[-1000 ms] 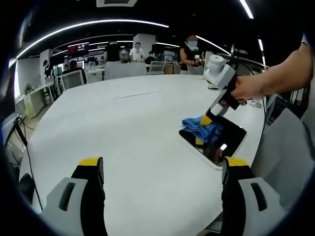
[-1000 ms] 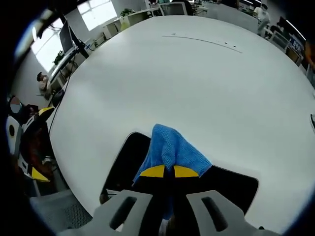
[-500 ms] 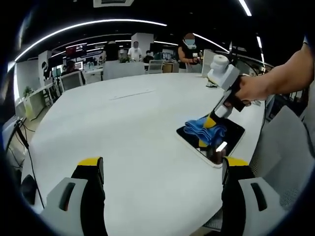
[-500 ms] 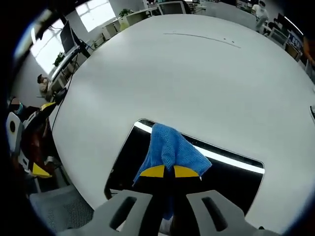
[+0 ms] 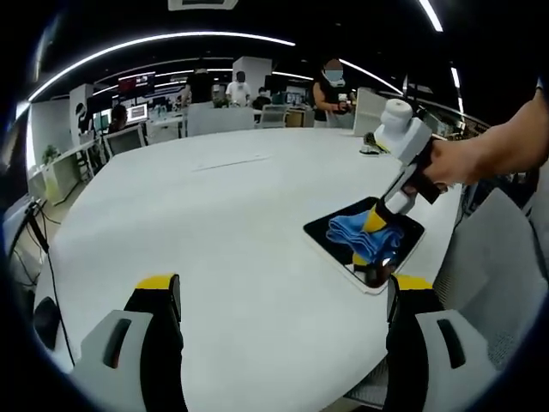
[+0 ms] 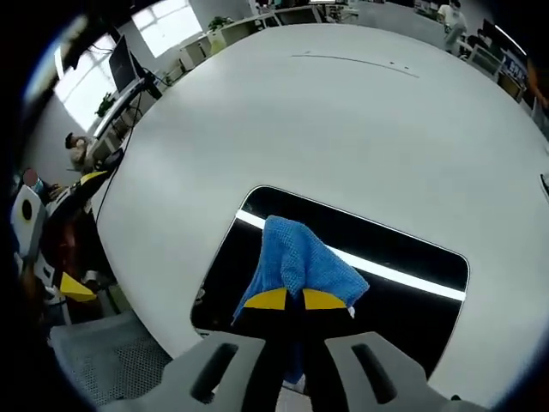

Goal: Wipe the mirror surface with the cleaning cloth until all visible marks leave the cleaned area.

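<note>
Here the right gripper [image 6: 294, 299] has its jaws clamped on the blue cloth [image 6: 299, 263], pressing it onto the dark mirror [image 6: 403, 296], which lies flat near the edge of the white table [image 6: 326, 129]. The left gripper [image 5: 283, 287] hangs over the table with its jaws wide apart, holding nothing, well short of the mirror [image 5: 336, 229].
</note>
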`<act>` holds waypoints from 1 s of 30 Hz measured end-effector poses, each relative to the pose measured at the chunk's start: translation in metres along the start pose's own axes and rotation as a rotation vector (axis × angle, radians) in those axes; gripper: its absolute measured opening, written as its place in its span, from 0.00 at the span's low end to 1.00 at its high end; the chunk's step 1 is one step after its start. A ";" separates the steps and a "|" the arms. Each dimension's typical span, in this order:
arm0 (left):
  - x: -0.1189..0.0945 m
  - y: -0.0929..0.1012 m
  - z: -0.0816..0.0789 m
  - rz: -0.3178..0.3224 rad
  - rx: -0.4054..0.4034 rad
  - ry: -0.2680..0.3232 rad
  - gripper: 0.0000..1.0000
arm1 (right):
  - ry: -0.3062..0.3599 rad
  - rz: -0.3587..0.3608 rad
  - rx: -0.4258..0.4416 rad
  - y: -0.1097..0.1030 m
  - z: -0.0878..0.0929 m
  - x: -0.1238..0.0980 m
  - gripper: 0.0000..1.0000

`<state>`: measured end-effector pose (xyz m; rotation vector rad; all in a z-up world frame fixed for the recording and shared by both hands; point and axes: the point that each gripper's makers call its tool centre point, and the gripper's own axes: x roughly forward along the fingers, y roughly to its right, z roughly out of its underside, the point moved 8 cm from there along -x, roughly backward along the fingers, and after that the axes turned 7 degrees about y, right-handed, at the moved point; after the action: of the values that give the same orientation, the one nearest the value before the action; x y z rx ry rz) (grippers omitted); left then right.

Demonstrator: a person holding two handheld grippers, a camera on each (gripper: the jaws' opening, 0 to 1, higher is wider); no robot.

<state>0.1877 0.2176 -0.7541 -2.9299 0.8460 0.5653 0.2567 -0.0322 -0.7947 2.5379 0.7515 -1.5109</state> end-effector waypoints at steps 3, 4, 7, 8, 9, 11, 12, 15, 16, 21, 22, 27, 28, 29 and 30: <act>0.002 0.001 0.001 0.001 0.001 -0.003 0.99 | 0.004 -0.004 -0.007 -0.003 0.005 -0.003 0.00; 0.002 0.000 0.001 0.000 0.003 -0.004 0.99 | 0.003 -0.005 -0.012 -0.004 0.006 -0.003 0.00; 0.004 0.000 0.000 0.000 0.001 -0.001 0.99 | 0.003 -0.010 0.000 -0.005 0.011 -0.005 0.00; 0.004 0.000 0.000 0.000 0.000 0.000 0.99 | 0.001 -0.014 0.006 -0.006 0.012 -0.006 0.00; 0.005 0.000 0.000 0.000 0.000 0.000 0.99 | -0.001 -0.027 0.013 -0.008 0.016 -0.008 0.00; 0.006 0.000 0.000 0.000 -0.001 0.002 0.99 | 0.000 -0.031 0.021 -0.009 0.019 -0.010 0.00; 0.007 0.000 0.001 0.002 -0.004 0.002 0.99 | -0.004 -0.037 0.028 -0.010 0.021 -0.011 0.00; 0.008 0.000 0.002 0.001 -0.007 -0.002 0.99 | -0.005 -0.045 0.031 -0.012 0.025 -0.013 0.00; 0.009 0.000 0.002 0.002 -0.009 -0.002 0.99 | -0.005 -0.046 0.030 -0.013 0.026 -0.013 0.00; 0.012 0.003 0.001 0.011 -0.006 -0.004 0.99 | -0.001 -0.059 0.055 -0.015 0.032 -0.016 0.00; 0.012 0.003 0.001 0.011 -0.005 -0.003 0.99 | 0.001 -0.062 0.061 -0.015 0.033 -0.017 0.00; 0.013 0.006 0.003 0.016 -0.003 -0.011 0.99 | -0.001 -0.079 0.073 -0.019 0.039 -0.019 0.00; 0.013 0.006 0.003 0.017 -0.005 -0.010 0.99 | 0.000 -0.081 0.076 -0.020 0.041 -0.020 0.00; 0.013 0.006 0.004 0.017 -0.006 -0.009 0.99 | 0.001 -0.083 0.077 -0.021 0.043 -0.020 0.00; 0.013 0.006 0.004 0.017 -0.007 -0.008 0.99 | 0.002 -0.085 0.078 -0.021 0.044 -0.021 0.00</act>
<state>0.1939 0.2066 -0.7621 -2.9267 0.8705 0.5821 0.2042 -0.0356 -0.7958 2.5948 0.8260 -1.5944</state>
